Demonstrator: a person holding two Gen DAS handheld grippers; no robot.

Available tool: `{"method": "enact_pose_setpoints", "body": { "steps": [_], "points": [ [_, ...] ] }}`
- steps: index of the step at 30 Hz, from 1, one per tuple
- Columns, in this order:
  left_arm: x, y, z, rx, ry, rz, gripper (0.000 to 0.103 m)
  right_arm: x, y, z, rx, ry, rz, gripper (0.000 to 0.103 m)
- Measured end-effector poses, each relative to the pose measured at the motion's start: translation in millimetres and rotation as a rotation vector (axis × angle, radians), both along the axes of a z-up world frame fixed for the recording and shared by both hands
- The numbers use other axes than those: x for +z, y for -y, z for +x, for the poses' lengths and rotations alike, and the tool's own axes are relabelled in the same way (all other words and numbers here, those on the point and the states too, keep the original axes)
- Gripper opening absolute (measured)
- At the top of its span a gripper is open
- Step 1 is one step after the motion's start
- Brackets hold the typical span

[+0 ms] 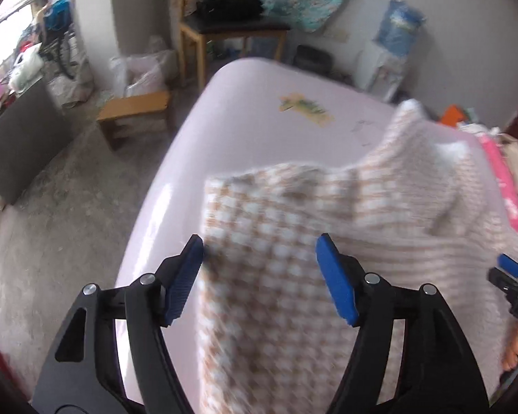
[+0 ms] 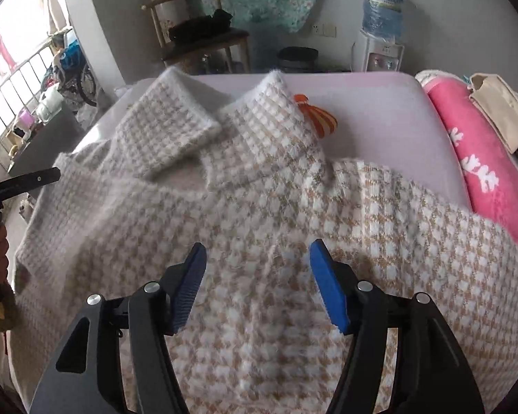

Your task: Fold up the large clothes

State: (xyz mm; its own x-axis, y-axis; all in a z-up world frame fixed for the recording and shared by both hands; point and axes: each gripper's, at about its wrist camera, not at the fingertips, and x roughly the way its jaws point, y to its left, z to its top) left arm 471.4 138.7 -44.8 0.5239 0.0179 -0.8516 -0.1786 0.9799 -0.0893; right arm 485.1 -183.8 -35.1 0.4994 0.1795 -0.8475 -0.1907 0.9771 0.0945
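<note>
Both my left gripper (image 1: 259,252) and right gripper (image 2: 257,258) gape apart above the checked fuzzy sweater (image 2: 259,214), gripping nothing, while it sprawls over the pale pink bed (image 2: 380,120), its near hem cut off below and its weave blurred.

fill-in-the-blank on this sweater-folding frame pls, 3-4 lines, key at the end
1. The houndstooth sweater lies on a pale ____ mattress.
2. Both sleeve cuffs point toward the ____ edge of the mattress.
3. The right gripper has its jaws ____, with nothing pinched.
4. Beside the sweater on the right lies a ____ blanket with white motifs.

Missing words: pink; far; open; pink
</note>
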Motion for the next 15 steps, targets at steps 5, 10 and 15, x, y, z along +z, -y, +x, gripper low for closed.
{"method": "enact_pose_setpoints", "body": {
  "steps": [5, 10, 15],
  "points": [
    [4, -16, -14, 0.061, 0.012, -0.043, 0.07, 14, 3, -16, -0.018, 0.024, -0.047, 0.061],
    [35, 21, -40, -0.026, 0.108, -0.034, 0.07, 38, -36, -31, 0.112, 0.079, 0.032, 0.061],
    [32, 86, -59, -0.176, 0.079, -0.038, 0.071, 6, -83, -30, 0.201, 0.017, -0.041, 0.061]
  ]
}}
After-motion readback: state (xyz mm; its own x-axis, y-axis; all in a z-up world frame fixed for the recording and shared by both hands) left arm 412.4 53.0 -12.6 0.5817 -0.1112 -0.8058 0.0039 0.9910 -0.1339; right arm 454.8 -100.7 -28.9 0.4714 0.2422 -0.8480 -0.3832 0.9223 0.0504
